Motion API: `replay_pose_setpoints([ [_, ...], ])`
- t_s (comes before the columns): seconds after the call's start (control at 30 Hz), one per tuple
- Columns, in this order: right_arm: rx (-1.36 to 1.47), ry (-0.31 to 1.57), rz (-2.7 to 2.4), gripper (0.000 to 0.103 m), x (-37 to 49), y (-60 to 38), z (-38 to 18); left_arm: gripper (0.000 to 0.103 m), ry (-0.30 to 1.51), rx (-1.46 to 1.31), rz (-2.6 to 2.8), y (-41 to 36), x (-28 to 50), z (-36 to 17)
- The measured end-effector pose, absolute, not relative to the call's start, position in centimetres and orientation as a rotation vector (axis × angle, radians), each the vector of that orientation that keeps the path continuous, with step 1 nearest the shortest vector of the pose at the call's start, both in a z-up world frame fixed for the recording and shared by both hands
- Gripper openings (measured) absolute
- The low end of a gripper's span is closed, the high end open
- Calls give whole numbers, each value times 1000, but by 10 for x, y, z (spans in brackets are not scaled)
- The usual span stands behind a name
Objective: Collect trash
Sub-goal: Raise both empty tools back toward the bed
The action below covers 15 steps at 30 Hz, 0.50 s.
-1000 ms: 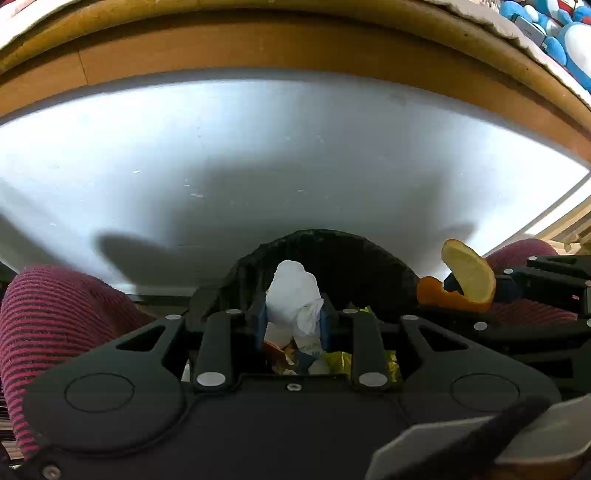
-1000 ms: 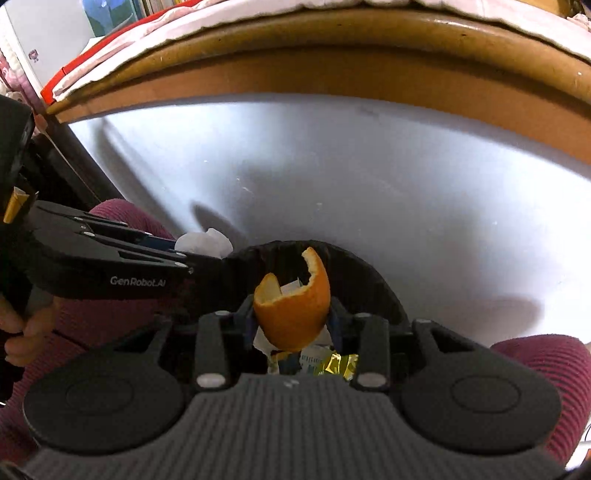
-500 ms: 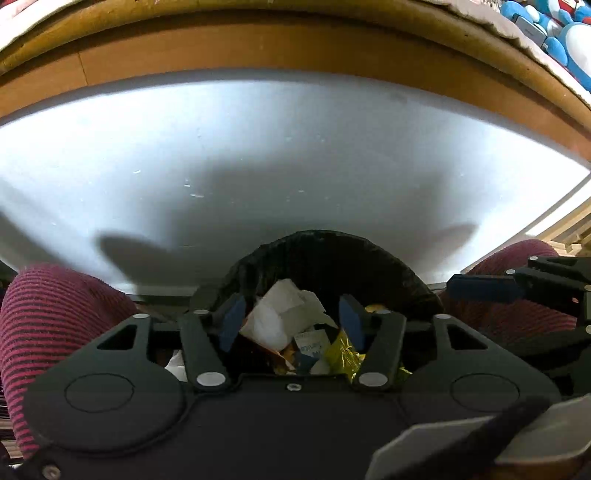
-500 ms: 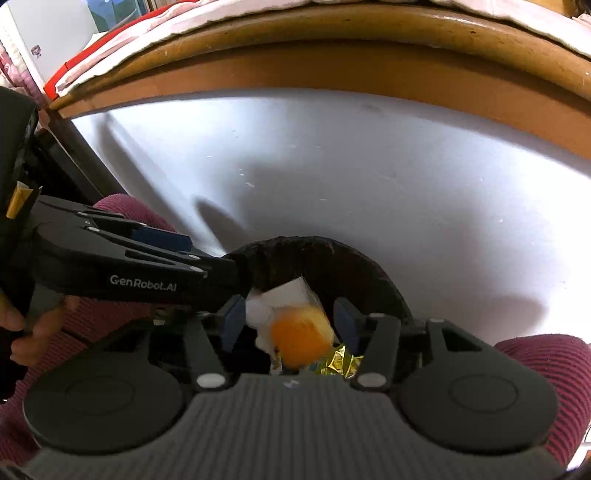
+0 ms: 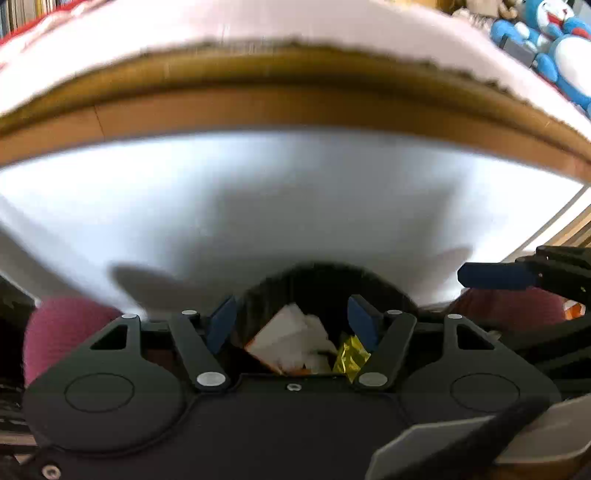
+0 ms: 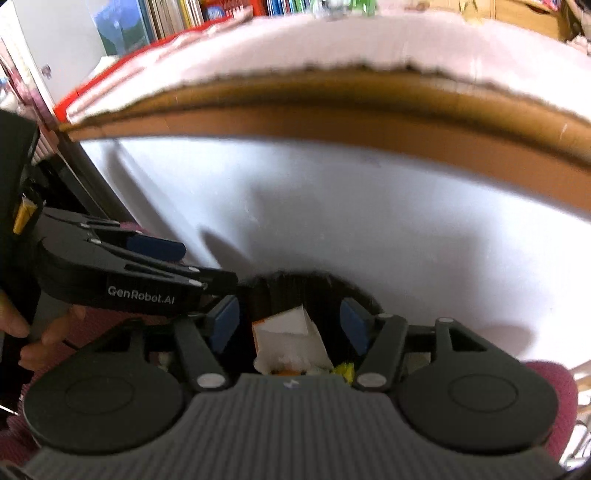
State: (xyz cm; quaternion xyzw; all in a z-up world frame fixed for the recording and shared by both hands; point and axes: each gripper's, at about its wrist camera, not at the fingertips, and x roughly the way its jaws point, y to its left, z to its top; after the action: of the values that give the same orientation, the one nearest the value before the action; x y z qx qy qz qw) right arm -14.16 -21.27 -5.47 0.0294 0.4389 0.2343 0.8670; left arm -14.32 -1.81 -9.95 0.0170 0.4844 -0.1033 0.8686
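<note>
Both claws have just been opening and grip nothing: the left claw (image 5: 291, 323) and right claw (image 6: 288, 323) hang over the black trash bin (image 5: 314, 280), where crumpled white paper (image 5: 291, 339) and a gold wrapper (image 5: 351, 356) lie; beyond, a white panel (image 5: 295, 206) under the wooden surface edge (image 5: 295, 110)

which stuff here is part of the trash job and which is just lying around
Part of the job:
- black bin
- white paper
- gold wrapper
- left gripper, open
- right gripper, open

Just lying about:
- blue plush toys
- books

Crinkled glossy gold foil wrapper (image 5: 351, 356)
</note>
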Motion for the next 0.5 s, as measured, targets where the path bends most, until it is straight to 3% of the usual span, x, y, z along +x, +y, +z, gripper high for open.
replay_pose_setpoints([
  [0.27, 108, 710, 556, 83, -130, -236, 12, 74, 800, 4, -284, -10, -147, -23],
  [0.5, 70, 509, 403, 84, -90, -256, 50, 79, 629, -26, -254, -9, -113, 35],
])
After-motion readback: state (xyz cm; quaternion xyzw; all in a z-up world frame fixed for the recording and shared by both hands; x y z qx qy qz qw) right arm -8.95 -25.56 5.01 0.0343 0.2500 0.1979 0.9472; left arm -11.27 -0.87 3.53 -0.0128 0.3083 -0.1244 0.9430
